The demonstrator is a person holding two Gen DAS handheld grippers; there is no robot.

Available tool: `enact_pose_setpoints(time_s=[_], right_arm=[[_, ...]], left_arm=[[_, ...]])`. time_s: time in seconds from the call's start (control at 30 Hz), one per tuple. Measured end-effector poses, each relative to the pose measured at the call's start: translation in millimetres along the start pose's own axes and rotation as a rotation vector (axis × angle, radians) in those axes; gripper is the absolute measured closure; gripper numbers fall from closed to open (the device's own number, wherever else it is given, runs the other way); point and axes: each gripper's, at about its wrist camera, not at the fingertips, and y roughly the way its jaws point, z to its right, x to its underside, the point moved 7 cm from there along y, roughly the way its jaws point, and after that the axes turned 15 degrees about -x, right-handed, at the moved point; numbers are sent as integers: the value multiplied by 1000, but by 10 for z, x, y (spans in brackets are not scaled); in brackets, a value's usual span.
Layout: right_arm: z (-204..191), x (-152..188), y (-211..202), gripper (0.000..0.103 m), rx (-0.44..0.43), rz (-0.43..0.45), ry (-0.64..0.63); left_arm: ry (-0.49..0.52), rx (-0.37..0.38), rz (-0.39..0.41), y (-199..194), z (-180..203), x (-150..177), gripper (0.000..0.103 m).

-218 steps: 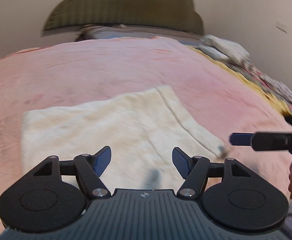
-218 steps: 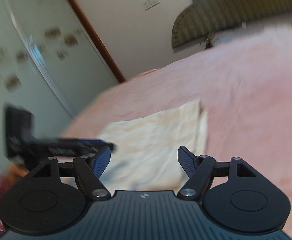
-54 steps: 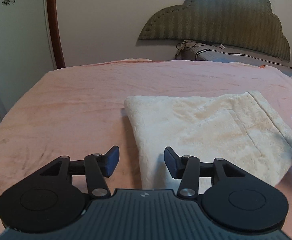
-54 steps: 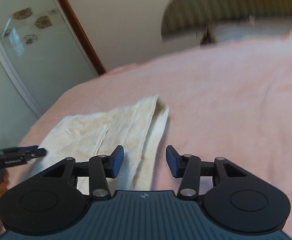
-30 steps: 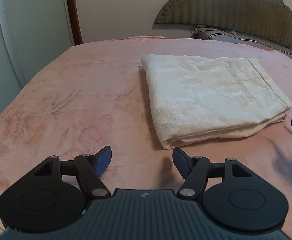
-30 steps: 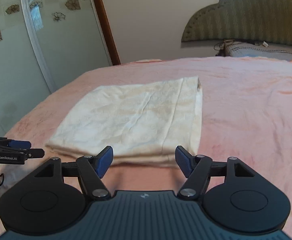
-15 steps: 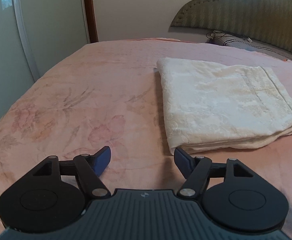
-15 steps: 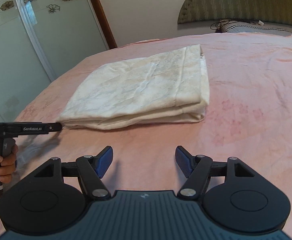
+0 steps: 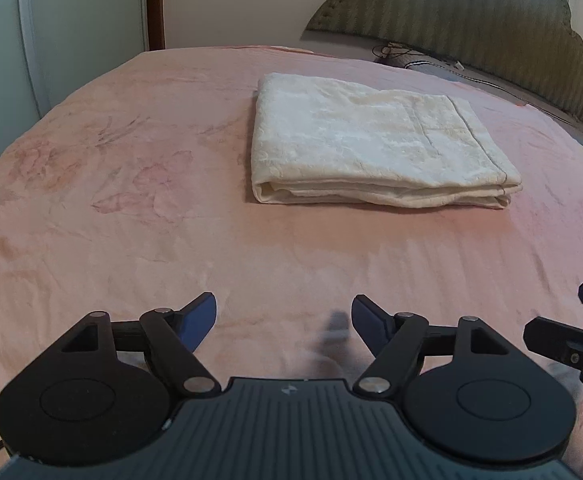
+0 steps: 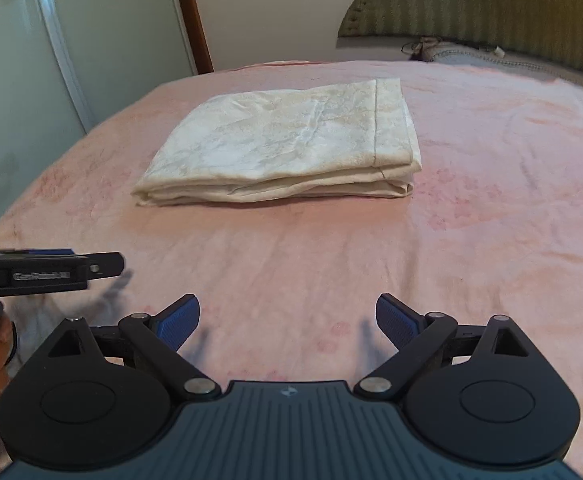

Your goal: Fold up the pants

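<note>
Since the folding looks finished, the cream, brocade-textured folded pants [image 9: 375, 140] lie alone as a flat rectangular stack near the middle of the pink plush bedspread [image 9: 131, 208], well apart from both tools.

Item 1, pants: soft woven cloth with a faint raised pattern; several layers show at the near edge, corners roughly squared, one stitched hem line along the right side. Judged stable; nothing presses on it.

Item 2, left gripper [image 9: 283, 316]: black linkage arms, blue ribbed pads; jaws have just been opening and stand wide, with nothing between them but bedspread.

Item 3, right gripper [image 10: 287, 320]: same build; jaws have just been opening to a very wide gap, holding nothing. It hangs short of the stack, presumably drawn clear so the fold is not disturbed.

Item 4, bedspread: velvety nap, pale floral print, shallow creases.

Item 5, olive scalloped padded headboard [image 10: 491, 4]: ribbed upholstery, at the far end of the bed.
</note>
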Motion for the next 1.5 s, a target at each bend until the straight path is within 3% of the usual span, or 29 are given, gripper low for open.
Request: enact_pose_setpoints(time_s=[0.1, 0.17, 0.23, 0.37, 0.47, 1.03, 1.5], right_arm=[[-187, -50, -178, 7, -34, 27, -3], [-236, -75, -260, 0, -110, 60, 54], [-182, -72, -242, 0, -145, 78, 125], [4, 52, -27, 0, 22, 20, 119], [67, 128, 47, 0, 79, 37, 66], [181, 165, 161, 0, 98, 35, 39], [203, 186, 280, 0, 79, 29, 35]], left_arm=[[-1, 2, 8, -44, 14, 9, 21], [1, -4, 15, -57, 14, 15, 15], [5, -9, 18, -61, 20, 25, 11], [11, -29, 25, -59, 26, 57, 11], [21, -48, 34, -48, 44, 86, 8], [20, -61, 24, 42, 63, 120, 8], [47, -69, 94, 119, 83, 117, 6]])
